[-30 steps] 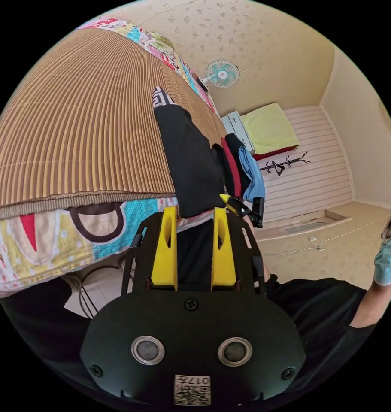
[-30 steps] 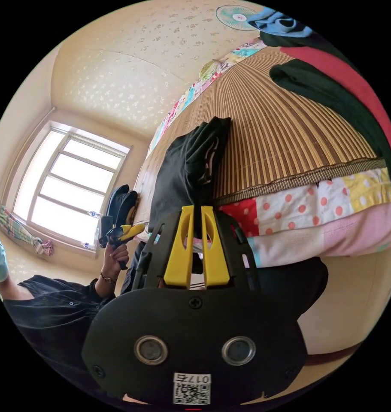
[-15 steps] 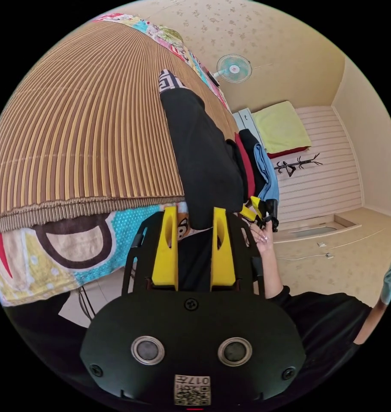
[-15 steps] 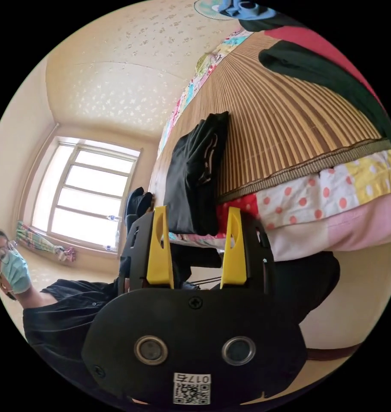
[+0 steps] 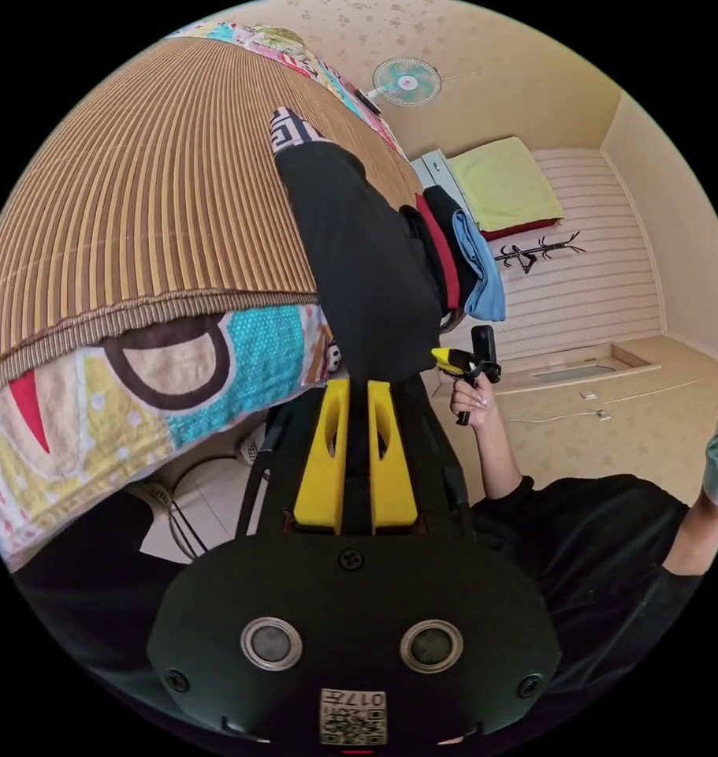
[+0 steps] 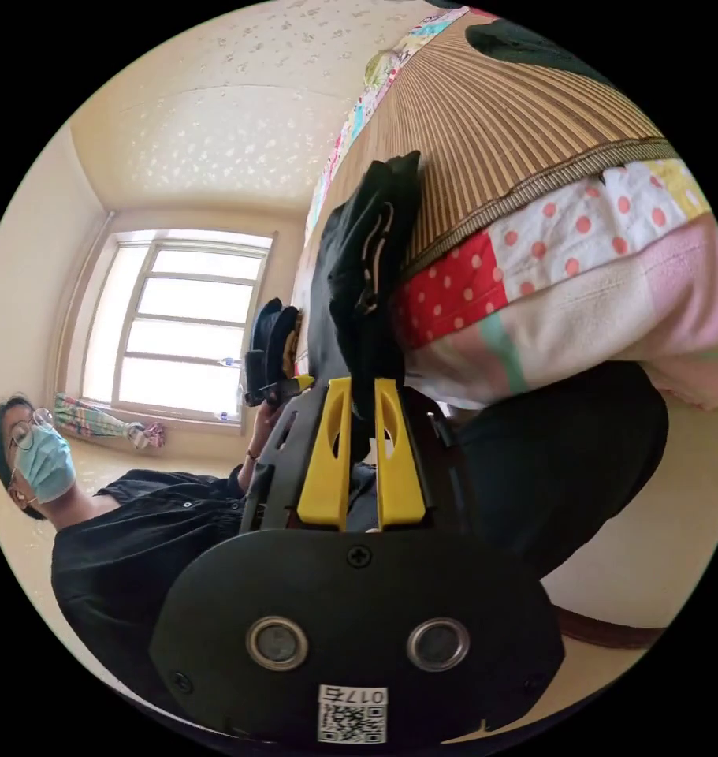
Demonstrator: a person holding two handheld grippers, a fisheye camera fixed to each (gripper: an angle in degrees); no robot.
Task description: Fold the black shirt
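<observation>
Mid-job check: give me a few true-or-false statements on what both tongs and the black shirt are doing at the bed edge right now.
1. The left tongs are shut on the black shirt. True.
2. The right tongs stand wide open, away from the cloth. False: both jaws pinch the black shirt.
3. The black shirt lies across the striped mat and hangs over the bed's edge. True.
4. The black shirt is spread flat on the floor. False: it rests on the bed.
5. A blue garment lies on the pile beyond the black shirt. True.
</observation>
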